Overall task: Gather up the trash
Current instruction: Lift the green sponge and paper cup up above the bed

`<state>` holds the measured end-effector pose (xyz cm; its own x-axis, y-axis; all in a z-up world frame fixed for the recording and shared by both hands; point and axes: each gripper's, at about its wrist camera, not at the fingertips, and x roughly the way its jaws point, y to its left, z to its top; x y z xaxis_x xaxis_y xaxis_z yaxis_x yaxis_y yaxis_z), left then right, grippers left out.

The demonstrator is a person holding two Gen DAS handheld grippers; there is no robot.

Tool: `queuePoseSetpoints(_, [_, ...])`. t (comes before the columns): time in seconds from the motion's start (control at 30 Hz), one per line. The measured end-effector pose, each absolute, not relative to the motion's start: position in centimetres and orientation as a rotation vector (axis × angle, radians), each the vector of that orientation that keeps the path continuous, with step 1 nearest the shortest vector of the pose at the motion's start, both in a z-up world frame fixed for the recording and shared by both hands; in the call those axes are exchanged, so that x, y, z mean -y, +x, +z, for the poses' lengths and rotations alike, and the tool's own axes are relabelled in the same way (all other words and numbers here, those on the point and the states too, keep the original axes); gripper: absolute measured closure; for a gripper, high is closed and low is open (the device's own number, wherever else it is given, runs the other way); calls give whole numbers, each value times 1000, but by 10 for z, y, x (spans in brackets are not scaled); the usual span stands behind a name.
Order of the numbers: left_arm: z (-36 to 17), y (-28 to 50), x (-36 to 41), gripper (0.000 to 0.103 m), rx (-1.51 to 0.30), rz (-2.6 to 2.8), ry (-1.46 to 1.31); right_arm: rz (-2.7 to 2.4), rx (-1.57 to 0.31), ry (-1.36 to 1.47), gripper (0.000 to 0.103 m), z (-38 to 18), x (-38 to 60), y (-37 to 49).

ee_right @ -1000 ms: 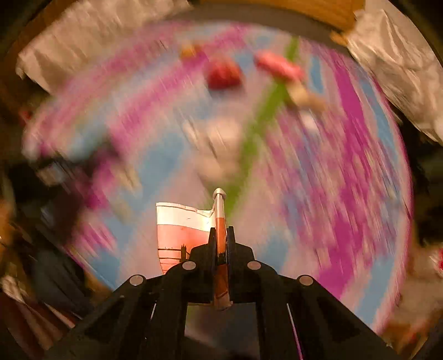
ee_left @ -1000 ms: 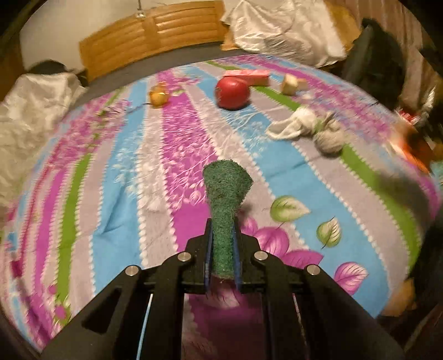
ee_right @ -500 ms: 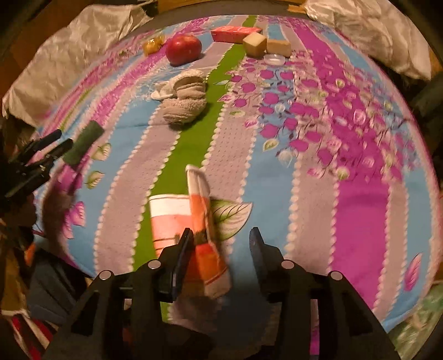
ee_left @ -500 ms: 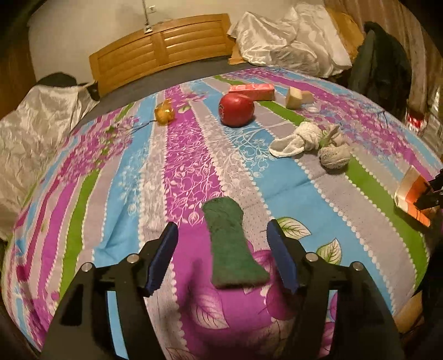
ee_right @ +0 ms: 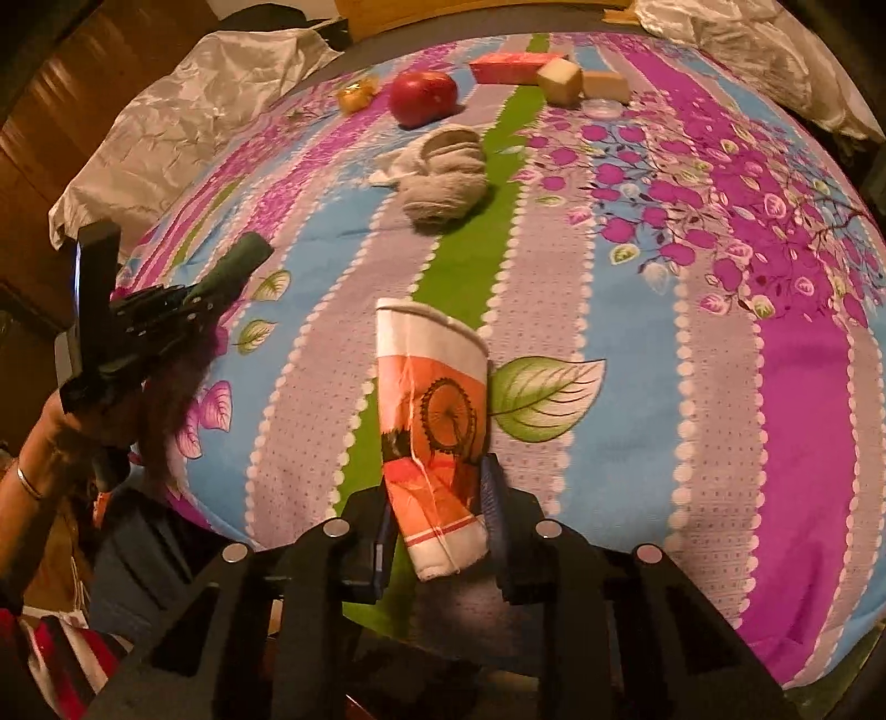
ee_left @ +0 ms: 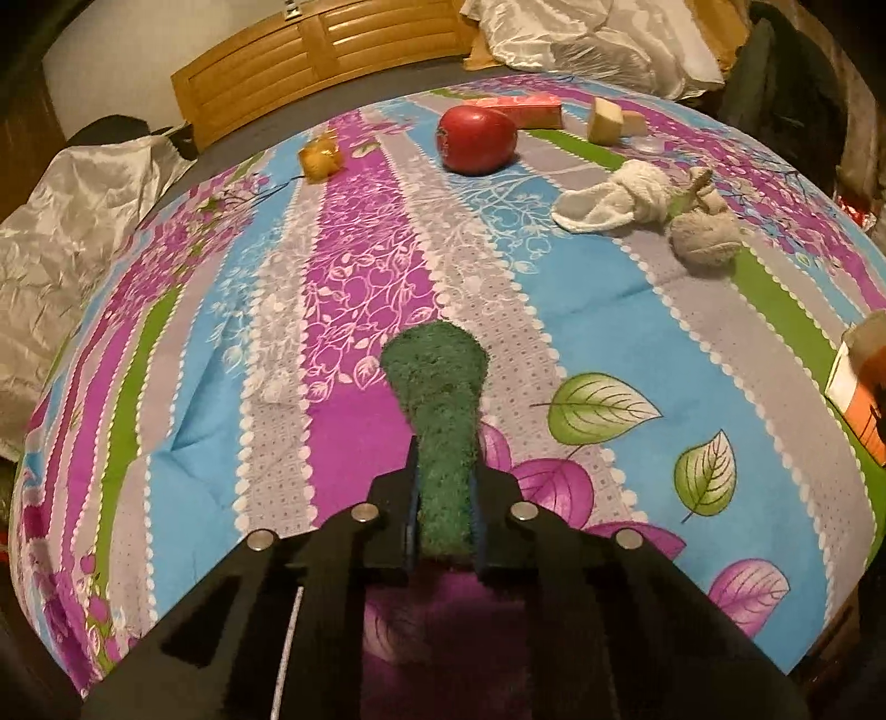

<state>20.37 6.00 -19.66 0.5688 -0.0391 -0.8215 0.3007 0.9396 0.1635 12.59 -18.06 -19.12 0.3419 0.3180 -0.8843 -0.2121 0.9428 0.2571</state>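
Note:
My left gripper (ee_left: 443, 498) is shut on a green scouring pad (ee_left: 440, 399), which sticks out forward over the striped floral bedspread (ee_left: 609, 310). My right gripper (ee_right: 437, 509) is shut on a crushed orange-and-white paper cup (ee_right: 432, 410) and holds it near the bed's front edge. The cup also shows at the right edge of the left wrist view (ee_left: 861, 387). The left gripper with the green pad shows at the left of the right wrist view (ee_right: 183, 299).
On the bed farther back lie rolled socks (ee_left: 653, 205), a red apple (ee_left: 476, 138), a pink box (ee_left: 520, 108), two foam blocks (ee_left: 612, 124), a small clear lid (ee_right: 603, 107) and a yellow wrapper (ee_left: 320, 158). Wooden headboard (ee_left: 315, 61) and pillows (ee_left: 581, 39) beyond.
Half a second ago both grippers were open with the pad and cup lying loose between the fingers. Now both have shut again on them.

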Motion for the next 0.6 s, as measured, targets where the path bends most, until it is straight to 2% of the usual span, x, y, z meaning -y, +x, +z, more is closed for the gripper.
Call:
queuePoseSetpoints(0.23, [-177,196,-61,94,-906,-121,296,307,-1117,138,76,-181,189,119])
queuePoseSetpoints(0.6, [-117,185,-34,94,-812,-122,255,230,-997,164,76,-128,222,106])
